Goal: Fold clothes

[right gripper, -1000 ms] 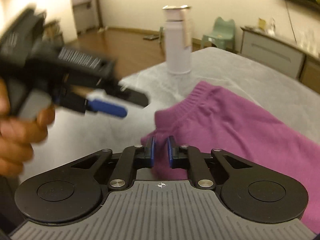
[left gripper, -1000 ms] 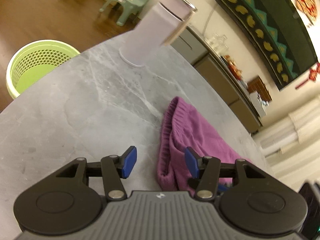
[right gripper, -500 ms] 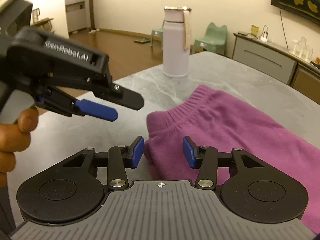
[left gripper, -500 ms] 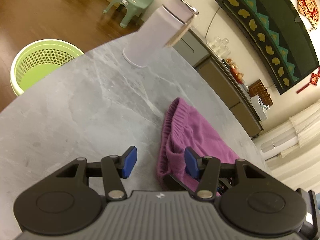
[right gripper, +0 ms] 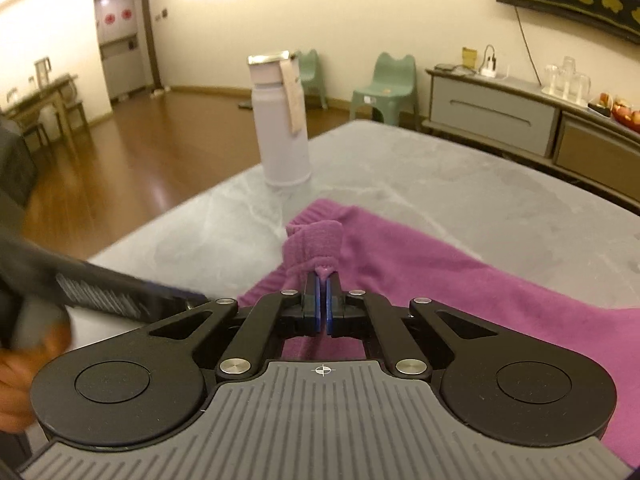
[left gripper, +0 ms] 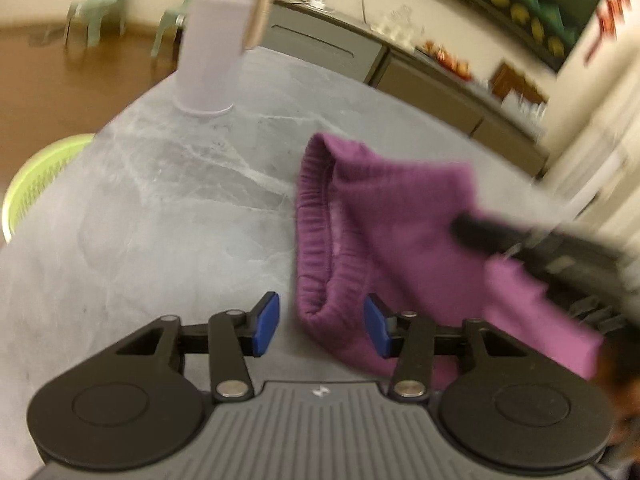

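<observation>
Where a grey marbled bench (right gripper: pixel 460 184) fills the middle of both views, a purple garment (right gripper: pixel 460 280) lies spread across its near right part, its ribbed waistband (left gripper: pixel 316 232) toward the left. A pale lilac bottle (right gripper: pixel 282 124) stands upright at the far left of the bench, well apart from the cloth. The right tongs (right gripper: pixel 322 280) are pinched closed on a raised fold of the garment. The left tongs (left gripper: pixel 322 322) are spread wide, holding nothing, with the near end of the waistband lying between their blue pads (left gripper: pixel 267 322).
</observation>
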The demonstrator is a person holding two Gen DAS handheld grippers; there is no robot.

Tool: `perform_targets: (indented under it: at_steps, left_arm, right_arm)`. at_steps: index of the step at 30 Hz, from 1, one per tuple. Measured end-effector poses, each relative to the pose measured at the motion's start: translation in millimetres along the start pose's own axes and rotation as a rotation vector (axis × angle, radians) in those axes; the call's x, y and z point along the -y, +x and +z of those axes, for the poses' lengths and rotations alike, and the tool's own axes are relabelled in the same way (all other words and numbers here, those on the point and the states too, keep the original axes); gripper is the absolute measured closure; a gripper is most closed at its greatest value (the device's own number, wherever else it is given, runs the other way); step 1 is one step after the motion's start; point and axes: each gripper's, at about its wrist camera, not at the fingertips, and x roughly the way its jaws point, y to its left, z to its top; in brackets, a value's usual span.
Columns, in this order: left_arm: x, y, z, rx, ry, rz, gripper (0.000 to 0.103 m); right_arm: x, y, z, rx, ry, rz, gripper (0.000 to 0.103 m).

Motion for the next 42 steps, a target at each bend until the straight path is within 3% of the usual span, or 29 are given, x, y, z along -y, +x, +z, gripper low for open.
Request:
perform_targets:
  at_steps: [2,3,5,7,8,9,12,14,16,17,18,20,21,24,28,31,33,35,37,38,39,40,41,42]
  left_arm:
    - [8,5,-1,0.023,0.057,0.043,0.061]
    - [9,6,-1,0.026,0.052,0.067,0.069]
    - [3,3,0,0.026,0.006,0.097,0.075]
    - [-6,-1,-1,0.027,-0.044,0.124,0.079]
    - [-11,-3,-2,0.028,-0.068,0.138,0.086]
    - [-15,-5,-2,0.028,-0.093,0.151,0.1]
    - [-35,-13,-1,0.032,-0.185,0.149,0.098]
    - [-41,-24,0,0.076,-0.225,0.153,0.095]
    - [-35,-38,5,0.132,-0.224,0.093,0.09]
    - [-29,-43,6,0.154,-0.212,0.057,0.087]
    - [-20,-44,8,0.161,-0.187,0.025,0.082]
    - [-3,-46,11,0.172,-0.134,-0.038,0.08]
    - [8,-43,11,0.165,-0.094,-0.048,0.08]
    - [31,-36,10,0.149,-0.004,-0.062,0.08]
    - [57,-26,5,0.124,0.089,-0.061,0.079]
    - [71,-1,-5,0.021,0.157,0.002,0.079]
    - [77,16,-12,-0.04,0.198,0.047,0.082]
    - [83,17,-14,-0.031,0.231,0.076,0.082]
    - [83,18,-12,-0.044,0.189,0.086,0.082]
    - [84,19,-11,-0.05,0.173,0.091,0.082]
    - [85,19,-10,-0.055,0.157,0.096,0.083]
    - [84,20,-8,-0.061,0.143,0.103,0.085]
    - [83,21,-6,-0.066,0.13,0.113,0.086]
    - [83,20,-5,-0.07,0.117,0.129,0.088]
  right_arm:
    - [1,-9,1,0.036,-0.01,0.023,0.102]
    - [0,-14,1,0.053,-0.028,0.025,0.102]
    - [-4,-24,2,0.089,-0.068,0.027,0.102]
    - [-15,-21,-3,0.064,-0.133,0.045,0.102]
    - [-21,-18,-6,0.047,-0.167,0.055,0.102]
    - [-27,-16,-9,0.03,-0.201,0.066,0.102]
    - [-48,2,-23,-0.043,-0.299,0.086,0.102]
    - [-62,18,-37,-0.089,-0.359,0.095,0.102]
    - [-71,26,-48,-0.096,-0.398,0.081,0.096]
    - [-72,24,-50,-0.092,-0.398,0.078,0.093]
    - [-67,14,-49,-0.079,-0.366,0.085,0.083]
    - [-52,-11,-46,-0.05,-0.287,0.105,0.064]
    - [-44,-24,-44,-0.036,-0.247,0.115,0.06]
    - [5,-71,-53,-0.003,-0.124,0.043,0.06]
    - [110,-123,-89,-0.052,0.061,-0.228,0.06]
    - [184,-170,-125,-0.101,0.199,-0.363,0.06]
    - [226,-207,-151,-0.136,0.285,-0.406,0.06]
    - [267,-249,-181,-0.176,0.373,-0.452,0.06]
    - [305,-299,-210,-0.176,0.442,-0.491,0.06]
    - [324,-324,-225,-0.173,0.476,-0.51,0.063]
    - [338,-341,-234,-0.164,0.506,-0.536,0.086]
    - [351,-356,-241,-0.153,0.535,-0.563,0.085]
    - [364,-371,-249,-0.142,0.564,-0.59,0.102]
    - [377,-386,-256,-0.131,0.593,-0.617,0.089]
